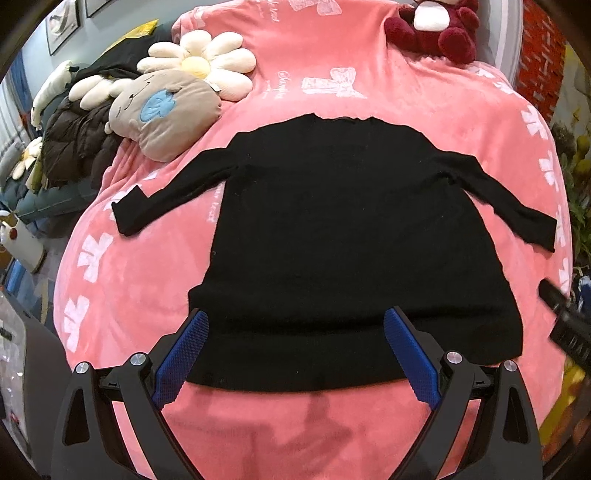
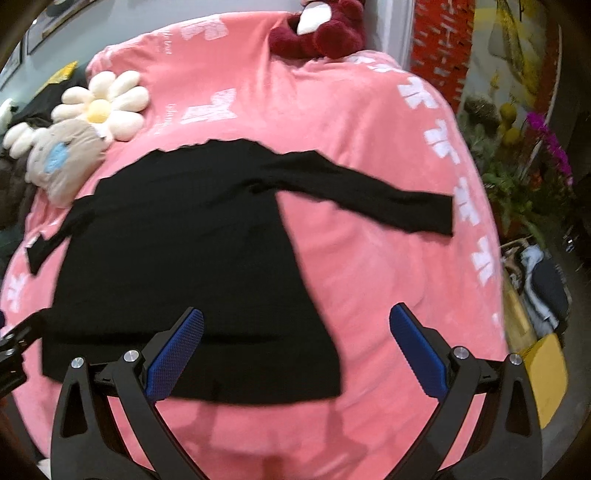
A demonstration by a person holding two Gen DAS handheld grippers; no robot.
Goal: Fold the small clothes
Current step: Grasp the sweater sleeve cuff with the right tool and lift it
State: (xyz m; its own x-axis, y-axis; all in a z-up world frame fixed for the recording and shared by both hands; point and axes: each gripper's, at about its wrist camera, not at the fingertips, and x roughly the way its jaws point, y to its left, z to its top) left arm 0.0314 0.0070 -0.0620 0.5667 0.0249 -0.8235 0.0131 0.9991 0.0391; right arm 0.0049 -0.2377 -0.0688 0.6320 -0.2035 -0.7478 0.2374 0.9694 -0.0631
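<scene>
A small black long-sleeved top lies flat on the pink blanket, collar far, hem near, both sleeves spread out to the sides. My left gripper is open and empty, hovering over the hem's left half. The top also shows in the right wrist view. My right gripper is open and empty over the hem's right corner, one finger over the cloth, the other over bare blanket. The right gripper's edge shows at the right of the left wrist view.
A beige plush pillow and a daisy cushion lie at the far left of the bed. A dark red plush toy sits at the head. Dark jackets are piled left. Potted flowers stand right.
</scene>
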